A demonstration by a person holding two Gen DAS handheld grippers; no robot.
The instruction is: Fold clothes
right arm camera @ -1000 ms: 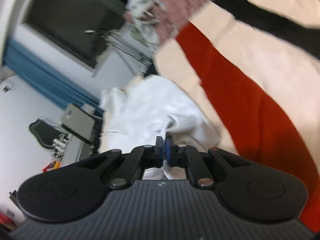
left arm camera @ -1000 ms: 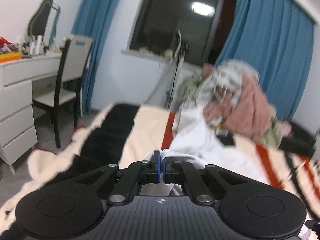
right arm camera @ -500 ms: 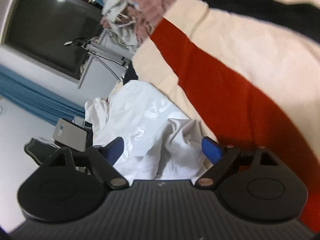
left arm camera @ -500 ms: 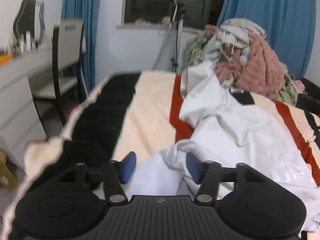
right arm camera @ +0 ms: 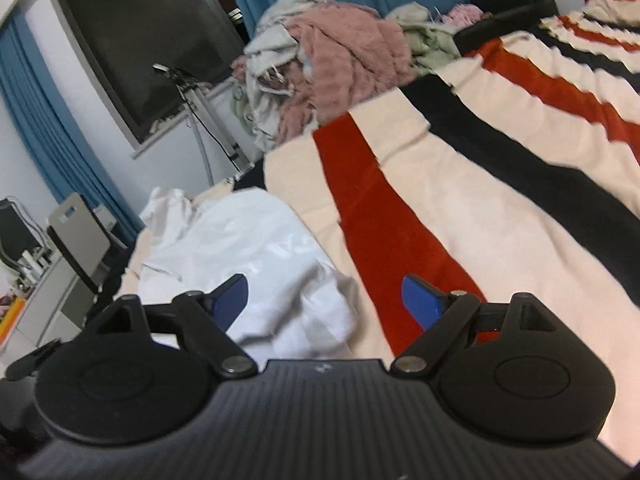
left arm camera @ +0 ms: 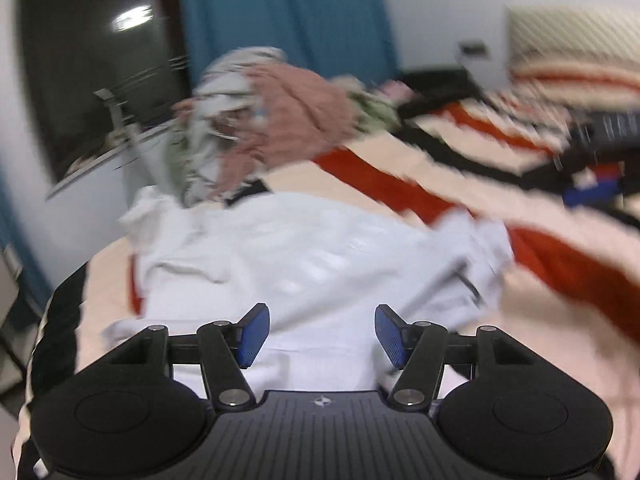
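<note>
A white garment (left arm camera: pixel 304 264) lies rumpled on the striped bed blanket (left arm camera: pixel 552 256). My left gripper (left arm camera: pixel 322 334) is open and empty, just above the garment's near edge. In the right wrist view the same garment (right arm camera: pixel 248 256) lies at lower left on the blanket (right arm camera: pixel 472 216). My right gripper (right arm camera: pixel 328 300) is open and empty over the garment's right edge and a red stripe. The right gripper also shows blurred at the far right of the left wrist view (left arm camera: pixel 600 184).
A pile of unfolded clothes, pink and pale green (right arm camera: pixel 332 60), sits at the far end of the bed. A dark window (right arm camera: pixel 148 44), blue curtains (right arm camera: pixel 40 120), a chair (right arm camera: pixel 80 236) and a dresser (right arm camera: pixel 28 304) stand to the left.
Both grippers were shut on the white garment a second ago, then opened and let it drop onto the blanket. Both have since swung to new angles over it.
</note>
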